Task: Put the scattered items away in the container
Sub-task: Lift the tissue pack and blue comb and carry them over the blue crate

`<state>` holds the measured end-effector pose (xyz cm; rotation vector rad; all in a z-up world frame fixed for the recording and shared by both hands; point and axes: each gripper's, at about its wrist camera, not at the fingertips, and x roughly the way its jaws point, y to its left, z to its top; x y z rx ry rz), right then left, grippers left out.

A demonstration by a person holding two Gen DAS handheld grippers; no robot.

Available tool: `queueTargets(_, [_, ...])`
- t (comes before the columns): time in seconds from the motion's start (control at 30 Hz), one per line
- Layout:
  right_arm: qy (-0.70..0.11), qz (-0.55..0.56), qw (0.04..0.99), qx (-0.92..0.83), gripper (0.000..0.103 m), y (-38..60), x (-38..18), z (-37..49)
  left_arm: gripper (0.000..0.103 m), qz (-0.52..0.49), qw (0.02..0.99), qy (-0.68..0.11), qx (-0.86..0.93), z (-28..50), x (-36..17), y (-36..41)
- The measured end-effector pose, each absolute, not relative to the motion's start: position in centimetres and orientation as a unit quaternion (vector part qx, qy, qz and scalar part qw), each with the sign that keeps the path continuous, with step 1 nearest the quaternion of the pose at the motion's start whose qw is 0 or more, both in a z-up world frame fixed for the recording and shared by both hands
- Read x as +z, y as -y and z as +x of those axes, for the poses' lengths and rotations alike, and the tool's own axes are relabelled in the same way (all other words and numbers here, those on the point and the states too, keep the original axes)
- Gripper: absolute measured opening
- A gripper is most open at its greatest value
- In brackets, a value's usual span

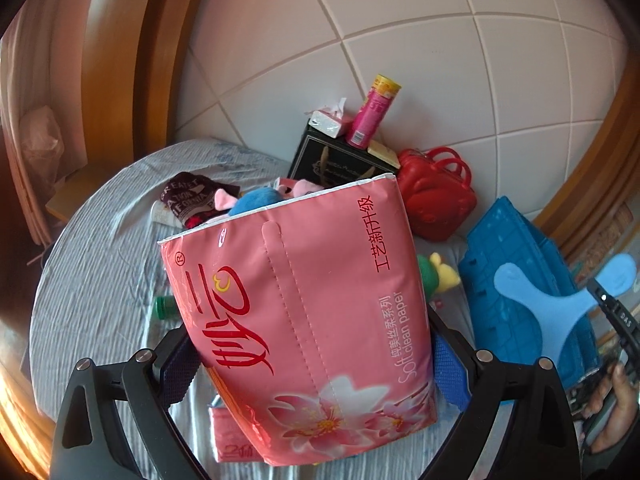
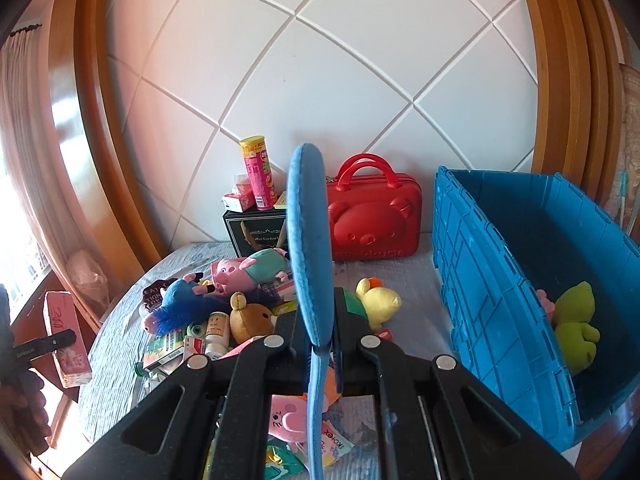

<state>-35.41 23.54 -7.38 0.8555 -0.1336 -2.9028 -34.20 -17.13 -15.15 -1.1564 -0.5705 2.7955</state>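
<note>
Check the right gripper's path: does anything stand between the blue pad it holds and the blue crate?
Nothing visible does. The right gripper is shut on the blue pad, held above the clutter. The blue crate stands open to its right, holding only a green plush; the yellow plush lies lower, on the table.

Pink tissue pack: upright, lifted. Blue flat piece: edge-on, lifted. Blue container: open, at bed's right edge.

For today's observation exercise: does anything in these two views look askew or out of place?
Yes. The pink canister leans tilted atop the black box, beside an opened tissue pack. Toys and packets lie heaped on the bed, while the blue crate holds little beyond a green plush.
</note>
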Motion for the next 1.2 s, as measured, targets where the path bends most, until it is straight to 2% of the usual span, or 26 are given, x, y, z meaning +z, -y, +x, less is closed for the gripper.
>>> queueTargets(1.2, [0.082, 0.173, 0.034, -0.981, 0.008, -45.3, 0.2, -31.2, 0.097, -0.335, 0.114, 0.089, 0.931, -38.6, -8.5, -8.9])
